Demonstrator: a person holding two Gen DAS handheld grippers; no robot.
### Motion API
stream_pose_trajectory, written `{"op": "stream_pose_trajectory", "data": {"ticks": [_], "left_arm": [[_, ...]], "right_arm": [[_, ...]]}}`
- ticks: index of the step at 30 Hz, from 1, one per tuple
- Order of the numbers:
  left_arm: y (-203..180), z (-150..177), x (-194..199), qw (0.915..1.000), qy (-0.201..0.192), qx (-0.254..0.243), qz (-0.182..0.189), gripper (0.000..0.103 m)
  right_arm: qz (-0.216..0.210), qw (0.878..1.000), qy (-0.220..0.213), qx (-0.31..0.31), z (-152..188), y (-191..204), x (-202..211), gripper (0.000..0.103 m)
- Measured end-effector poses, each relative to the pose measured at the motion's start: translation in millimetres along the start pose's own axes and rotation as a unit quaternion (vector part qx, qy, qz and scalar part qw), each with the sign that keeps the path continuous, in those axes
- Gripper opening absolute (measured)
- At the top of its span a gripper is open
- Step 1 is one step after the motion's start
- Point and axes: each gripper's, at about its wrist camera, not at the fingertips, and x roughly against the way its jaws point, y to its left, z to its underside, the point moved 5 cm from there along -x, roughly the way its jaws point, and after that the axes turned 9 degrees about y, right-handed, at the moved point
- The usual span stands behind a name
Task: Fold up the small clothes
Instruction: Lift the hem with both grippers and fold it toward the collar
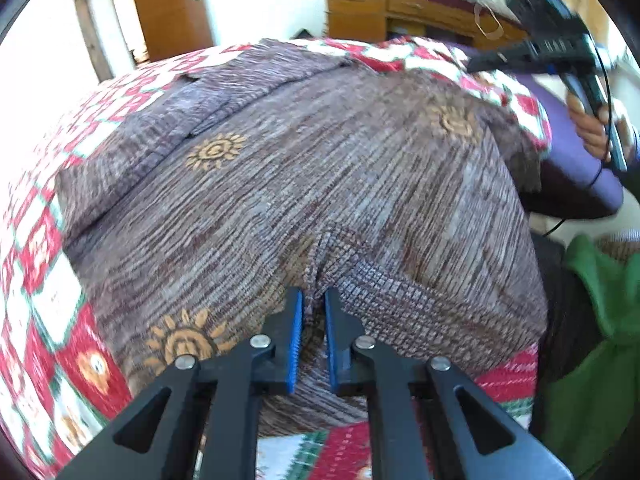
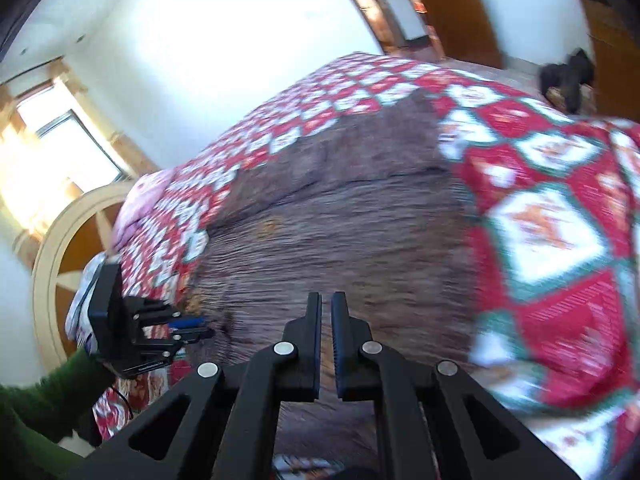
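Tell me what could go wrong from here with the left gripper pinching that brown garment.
The left gripper pinches only a small pucker of the brown knit garment, so it may slip out on lifting. The right gripper is shut, holding nothing; a one-handed pull could drag the garment askew over the patterned quilt.

Both wrist cameras look steeply down along their claws, close over the same brown garment (image 1: 304, 184) on the quilt (image 2: 552, 208).

Brown-grey knit garment (image 1: 320, 184) flat on quilt (image 1: 44, 280)

Red/white quilt (image 1: 48, 248) on bed, wood door (image 1: 168, 4), dresser (image 1: 360, 12).
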Motion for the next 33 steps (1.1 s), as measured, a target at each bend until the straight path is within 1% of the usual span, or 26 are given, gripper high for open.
{"op": "stream_pose_trajectory", "data": {"ticks": [1, 2, 3, 4, 5, 6, 8, 10, 12, 13, 14, 16, 17, 20, 23, 26, 27, 29, 31, 33], "left_arm": [[2, -1, 3, 0.9998, -0.009, 0.018, 0.008, 0.011], [4, 1, 10, 0.9988, -0.024, 0.041, 0.016, 0.011], [6, 1, 15, 0.9973, -0.039, 0.059, 0.021, 0.011], [8, 3, 21, 0.9953, -0.053, 0.077, 0.025, 0.011], [13, 6, 28, 0.9922, -0.070, 0.099, 0.029, 0.011], [16, 8, 32, 0.9902, -0.078, 0.112, 0.030, 0.011], [20, 10, 36, 0.9853, -0.094, 0.140, 0.031, 0.011], [22, 15, 44, 0.9821, -0.106, 0.154, 0.027, 0.011], [25, 15, 48, 0.9790, -0.118, 0.165, 0.025, 0.011], [26, 16, 53, 0.9768, -0.125, 0.172, 0.026, 0.011], [26, 16, 57, 0.9748, -0.132, 0.177, 0.026, 0.011], [27, 11, 59, 0.9718, -0.142, 0.187, 0.024, 0.011], [29, 12, 63, 0.9692, -0.149, 0.194, 0.024, 0.011], [33, 13, 67, 0.9634, -0.161, 0.213, 0.027, 0.011], [39, 14, 68, 0.9578, -0.168, 0.231, 0.032, 0.011], [45, 16, 65, 0.9529, -0.172, 0.246, 0.039, 0.011], [46, 17, 64, 0.9517, -0.173, 0.250, 0.041, 0.011], [47, 17, 63, 0.9508, -0.174, 0.253, 0.041, 0.011], [45, 17, 63, 0.9509, -0.175, 0.252, 0.042, 0.011], [43, 18, 64, 0.9514, -0.176, 0.250, 0.039, 0.011]], "right_arm": [[0.006, 1.000, 0.004, -0.010, 3, -9, 9, 0.008], [0.011, 1.000, 0.010, -0.019, 7, -18, 18, 0.018], [0.016, 0.999, 0.014, -0.024, 11, -26, 28, 0.036], [0.030, 0.999, 0.013, -0.027, 18, -34, 40, 0.046], [0.034, 0.999, 0.010, -0.028, 22, -37, 45, 0.062], [0.036, 0.999, 0.008, -0.030, 27, -41, 52, 0.066], [0.025, 0.999, 0.018, -0.040, 37, -46, 56, 0.066], [0.017, 0.999, 0.039, -0.034, 45, -44, 53, 0.066], [0.053, 0.997, 0.058, 0.002, 51, -34, 43, 0.065], [0.060, 0.996, 0.064, 0.012, 54, -31, 39, 0.065], [0.062, 0.995, 0.073, 0.025, 57, -25, 32, 0.065], [0.058, 0.993, 0.095, 0.047, 64, -14, 18, 0.058], [0.063, 0.991, 0.107, 0.056, 69, -13, 14, 0.054], [0.052, 0.987, 0.135, 0.069, 81, -8, 8, 0.054], [0.062, 0.985, 0.149, 0.064, 91, -8, 9, 0.054], [0.032, 0.986, 0.159, 0.041, 102, -8, 13, 0.054], [0.035, 0.985, 0.166, 0.035, 105, -10, 11, 0.053], [0.039, 0.983, 0.176, 0.025, 110, -11, 5, 0.052], [0.048, 0.985, 0.165, 0.021, 107, -11, 3, 0.052], [0.045, 0.987, 0.156, 0.000, 102, -14, 0, 0.053]]}}
